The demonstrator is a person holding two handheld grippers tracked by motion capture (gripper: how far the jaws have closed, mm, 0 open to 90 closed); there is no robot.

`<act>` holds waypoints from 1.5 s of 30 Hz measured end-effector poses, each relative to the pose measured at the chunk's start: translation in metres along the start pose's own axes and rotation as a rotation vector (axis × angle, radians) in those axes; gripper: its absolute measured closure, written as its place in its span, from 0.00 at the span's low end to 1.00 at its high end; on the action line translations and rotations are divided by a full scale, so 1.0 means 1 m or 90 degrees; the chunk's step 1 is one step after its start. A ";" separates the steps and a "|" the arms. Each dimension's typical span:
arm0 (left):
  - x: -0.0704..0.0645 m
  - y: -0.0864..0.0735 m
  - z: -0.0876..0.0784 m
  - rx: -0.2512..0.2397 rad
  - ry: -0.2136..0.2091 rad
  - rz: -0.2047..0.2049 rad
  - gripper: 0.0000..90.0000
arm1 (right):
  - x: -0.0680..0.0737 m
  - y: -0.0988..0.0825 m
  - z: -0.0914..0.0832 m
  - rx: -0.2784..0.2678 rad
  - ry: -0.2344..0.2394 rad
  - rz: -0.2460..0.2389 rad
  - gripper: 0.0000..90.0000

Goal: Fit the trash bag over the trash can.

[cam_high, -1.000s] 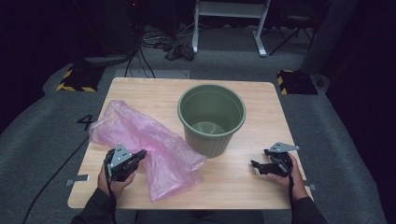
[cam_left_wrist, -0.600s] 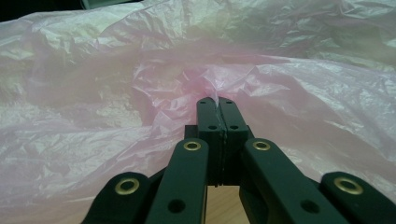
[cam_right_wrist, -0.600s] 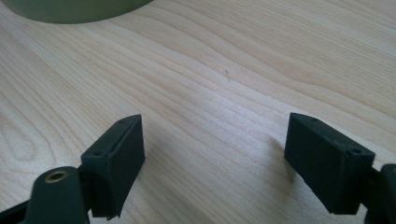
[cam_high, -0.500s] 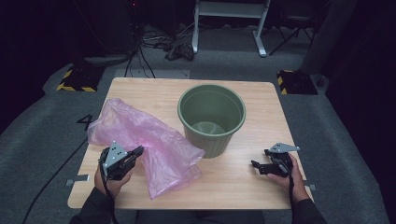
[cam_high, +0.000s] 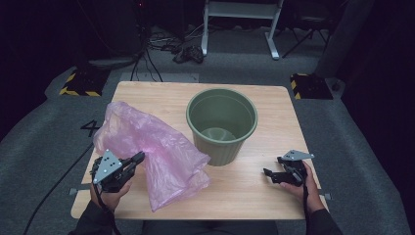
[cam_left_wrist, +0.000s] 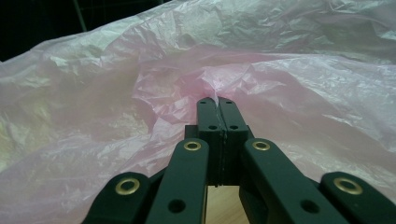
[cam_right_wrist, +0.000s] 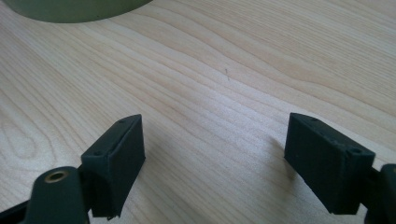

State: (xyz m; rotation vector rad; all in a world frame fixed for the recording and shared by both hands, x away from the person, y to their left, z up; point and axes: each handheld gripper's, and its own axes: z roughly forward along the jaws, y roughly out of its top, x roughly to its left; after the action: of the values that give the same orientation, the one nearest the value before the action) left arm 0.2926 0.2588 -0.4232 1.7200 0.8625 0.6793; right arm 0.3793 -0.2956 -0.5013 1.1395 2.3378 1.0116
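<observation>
A crumpled pink plastic bag (cam_high: 156,147) lies on the left half of the wooden table (cam_high: 254,186). My left gripper (cam_high: 138,157) is shut on a fold of that bag, lifted a little off the table at the front left. In the left gripper view the two jaws meet at the tips (cam_left_wrist: 217,100) with thin pink film (cam_left_wrist: 224,70) pinched between them. A green plastic pot (cam_high: 222,124) stands upright and empty in the table's middle. My right gripper (cam_high: 268,174) rests at the front right, open, with bare wood (cam_right_wrist: 210,140) between its pads (cam_right_wrist: 122,154).
The pot's base (cam_right_wrist: 70,9) shows at the top left of the right gripper view. Beyond the table are a grey carpet, cables (cam_high: 186,51), a white metal frame (cam_high: 240,19) and yellow-black striped blocks (cam_high: 80,83).
My left gripper has risen and shifted slightly right, pulling the pinched edge of the pink bag up with it. The right gripper has stayed where it was.
</observation>
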 end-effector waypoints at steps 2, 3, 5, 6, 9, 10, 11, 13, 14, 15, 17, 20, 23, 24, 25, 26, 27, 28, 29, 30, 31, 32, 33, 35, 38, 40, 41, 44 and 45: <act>0.001 0.003 -0.004 -0.010 0.004 0.001 1.00 | 0.000 0.000 0.000 0.000 0.001 0.000 0.22; 0.002 0.004 -0.006 -0.015 0.002 -0.002 1.00 | 0.000 0.000 0.000 0.000 0.001 0.000 0.22; 0.003 0.008 -0.010 -0.028 -0.001 -0.006 1.00 | 0.000 0.000 0.000 0.000 0.001 0.000 0.22; 0.003 0.009 -0.011 -0.032 -0.001 -0.005 1.00 | 0.000 0.000 0.000 0.000 0.001 0.000 0.22; 0.004 0.013 -0.014 -0.043 -0.003 -0.009 1.00 | 0.000 0.000 0.000 0.000 0.001 0.000 0.22; 0.004 0.014 -0.015 -0.044 0.002 -0.008 1.00 | 0.000 0.000 0.000 0.000 0.001 0.000 0.22; 0.004 0.016 -0.017 -0.046 0.003 -0.003 1.00 | 0.000 0.000 0.000 0.000 0.001 -0.001 0.22; 0.005 0.017 -0.019 -0.053 0.004 -0.008 1.00 | 0.000 0.000 0.000 0.000 0.000 -0.001 0.22; 0.006 0.018 -0.021 -0.057 0.007 -0.009 1.00 | 0.000 0.000 0.000 0.000 0.000 -0.001 0.22; 0.007 0.019 -0.023 -0.062 0.006 -0.009 1.00 | 0.000 0.000 0.000 0.000 0.001 -0.001 0.22; 0.008 0.021 -0.026 -0.068 0.008 -0.011 1.00 | 0.000 0.000 0.000 0.000 0.001 -0.001 0.22; 0.012 0.023 -0.030 -0.083 0.009 -0.022 1.00 | 0.000 0.000 0.000 0.000 0.001 0.000 0.22; 0.014 0.026 -0.032 -0.093 0.012 -0.027 1.00 | 0.000 0.000 0.000 0.000 0.001 0.000 0.22; 0.015 0.027 -0.033 -0.095 0.011 -0.029 1.00 | 0.000 0.000 0.000 0.000 0.001 0.000 0.22; 0.016 0.029 -0.034 -0.100 0.011 -0.030 1.00 | 0.000 0.000 0.000 0.000 0.001 0.000 0.22; 0.016 0.031 -0.034 -0.104 0.009 -0.034 1.00 | 0.000 0.000 0.000 0.000 0.001 0.000 0.22; 0.017 0.033 -0.035 -0.108 0.008 -0.037 1.00 | 0.000 0.000 0.000 0.000 0.000 0.000 0.22; 0.017 0.035 -0.035 -0.110 0.010 -0.035 1.00 | 0.000 0.000 0.000 0.000 0.000 0.000 0.22; 0.017 0.037 -0.035 -0.115 0.009 -0.034 1.00 | 0.000 0.000 0.000 0.000 0.000 0.000 0.22; 0.017 0.040 -0.035 -0.117 0.009 -0.034 1.00 | 0.000 0.000 0.000 0.000 0.000 0.001 0.22; 0.017 0.044 -0.035 -0.123 0.009 -0.034 1.00 | 0.000 0.000 0.000 0.000 0.000 0.001 0.22; 0.018 0.047 -0.035 -0.124 0.010 -0.030 1.00 | 0.000 0.000 0.000 0.000 0.000 0.001 0.22; 0.018 0.051 -0.035 -0.126 0.012 -0.028 1.00 | 0.000 0.000 0.000 0.000 0.000 0.001 0.22; 0.018 0.058 -0.034 -0.128 0.014 -0.026 1.00 | 0.000 0.000 0.000 0.000 0.001 0.000 0.22; 0.018 0.069 -0.032 -0.133 0.014 -0.021 1.00 | 0.000 0.000 0.000 0.000 0.001 0.001 0.22; 0.018 0.076 -0.030 -0.134 0.018 -0.014 1.00 | 0.000 0.000 0.000 0.000 0.000 0.001 0.22; 0.018 0.080 -0.029 -0.138 0.019 -0.014 1.00 | 0.000 0.000 0.000 0.000 0.000 0.001 0.22; 0.016 0.093 -0.025 -0.143 0.023 -0.006 1.00 | -0.001 0.000 0.000 0.000 0.002 0.001 0.22; 0.015 0.098 -0.022 -0.144 0.023 -0.006 1.00 | -0.001 0.000 0.000 0.000 0.002 0.002 0.22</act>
State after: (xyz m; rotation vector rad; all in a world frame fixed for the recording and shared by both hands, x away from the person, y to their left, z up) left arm 0.3055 0.2641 -0.3225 1.5042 0.7861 0.7735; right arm 0.3800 -0.2961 -0.5011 1.1429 2.3393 1.0163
